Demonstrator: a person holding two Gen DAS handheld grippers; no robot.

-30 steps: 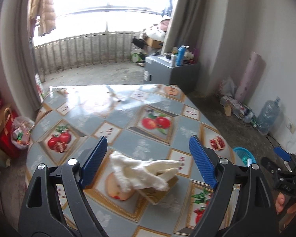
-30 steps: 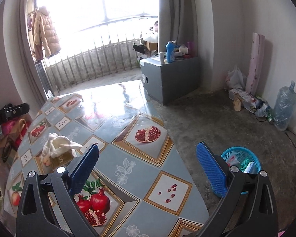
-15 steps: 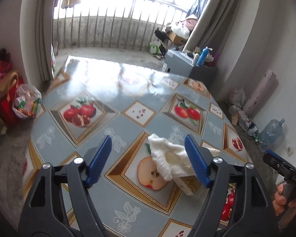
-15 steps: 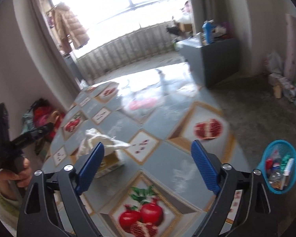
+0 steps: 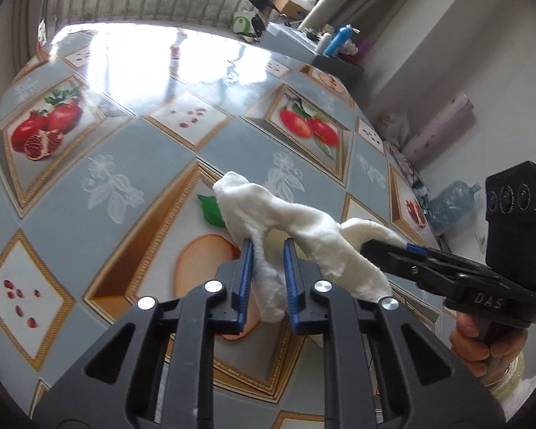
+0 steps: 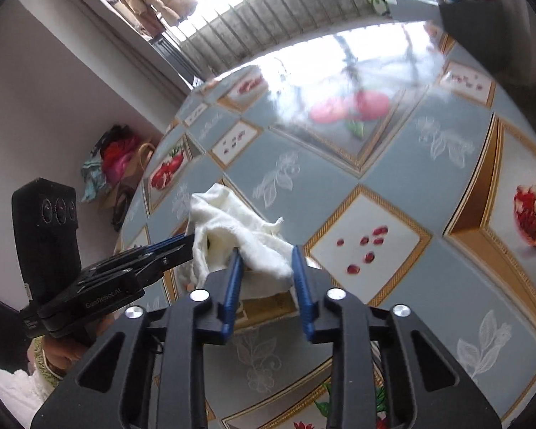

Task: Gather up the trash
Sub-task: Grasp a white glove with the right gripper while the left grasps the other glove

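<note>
So the crumpled white tissue (image 5: 296,221) is sitting on the fruit-print tablecloth (image 5: 125,164), draped over what looks like a small cardboard box (image 6: 268,296), and both tools are on it at once. The left gripper (image 5: 268,279) has just been closing and now pinches the near fold of the wad, which runs left to right across its view. The right gripper (image 5: 386,250) comes in from the other end; its jaws have been closing too and straddle the tissue's edge with the box. Both point steeply down at the table. Next move looks like a straight lift, I'd guess.
</note>
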